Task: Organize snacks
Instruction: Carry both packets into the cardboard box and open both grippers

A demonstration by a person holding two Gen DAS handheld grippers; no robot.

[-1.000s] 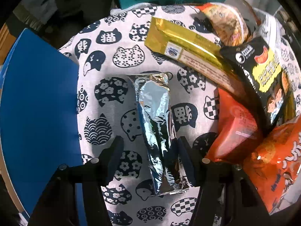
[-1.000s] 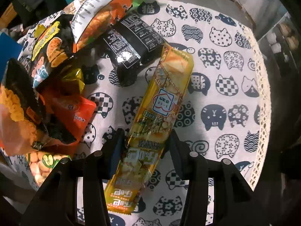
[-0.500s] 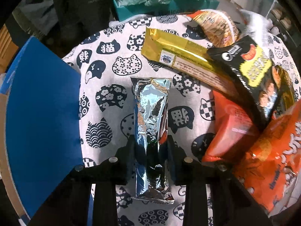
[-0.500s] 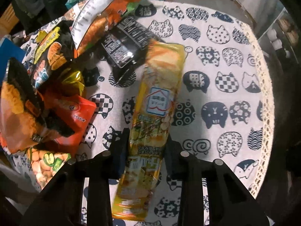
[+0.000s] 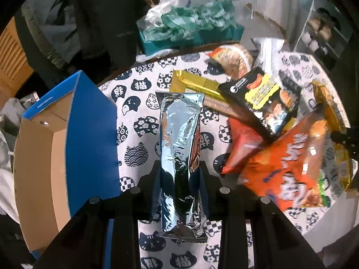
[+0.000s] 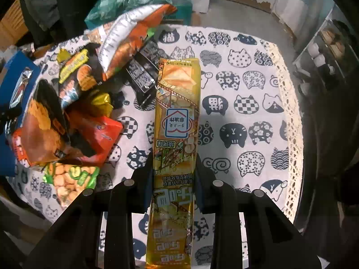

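Both packets now lifted off the tablecloth (image 5: 143,121): left tongs (image 5: 179,174) clenched on silver packet (image 5: 179,143), right tongs (image 6: 174,168) on yellow packet (image 6: 177,121).

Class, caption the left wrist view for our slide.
Left hand-held gripper grips a silver foil packet beside an open blue box.

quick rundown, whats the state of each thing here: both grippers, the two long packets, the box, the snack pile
left gripper: shut on silver packet
right gripper: shut on yellow packet
blue box: open on top
snack pile: heaped on cat-print cloth
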